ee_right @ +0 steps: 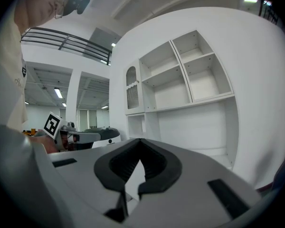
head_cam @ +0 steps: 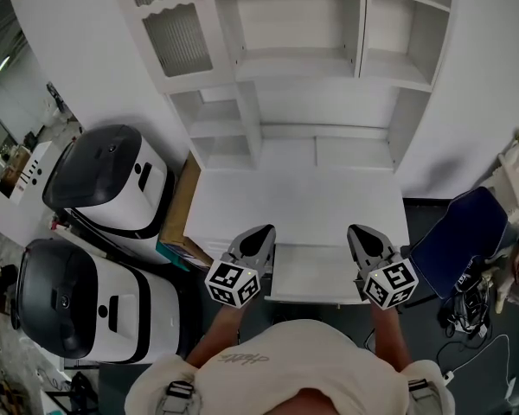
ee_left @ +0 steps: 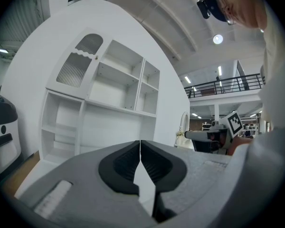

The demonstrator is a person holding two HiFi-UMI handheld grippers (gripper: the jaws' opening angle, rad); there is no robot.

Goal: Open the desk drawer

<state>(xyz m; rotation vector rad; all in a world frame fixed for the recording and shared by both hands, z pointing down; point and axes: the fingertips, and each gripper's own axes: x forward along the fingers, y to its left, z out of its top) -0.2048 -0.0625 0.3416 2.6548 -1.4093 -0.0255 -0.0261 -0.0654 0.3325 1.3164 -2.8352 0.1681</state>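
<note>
A white desk [head_cam: 298, 199] with a shelf hutch stands in front of me. Its drawer [head_cam: 311, 273] is pulled out at the front edge, between my two grippers. My left gripper [head_cam: 261, 233] is shut and empty, just left of the drawer. My right gripper [head_cam: 360, 233] is shut and empty too, at the drawer's right side. In the left gripper view the left gripper [ee_left: 140, 143] has its jaws pressed together, pointing at the hutch [ee_left: 104, 103]. In the right gripper view the right gripper [ee_right: 140, 142] also has its tips meeting, with nothing held.
Two black-and-white machines [head_cam: 112, 180] [head_cam: 91, 296] stand to the left of the desk. A brown board [head_cam: 178, 204] leans against the desk's left side. A blue chair [head_cam: 463, 232] and cables [head_cam: 467, 305] lie at the right.
</note>
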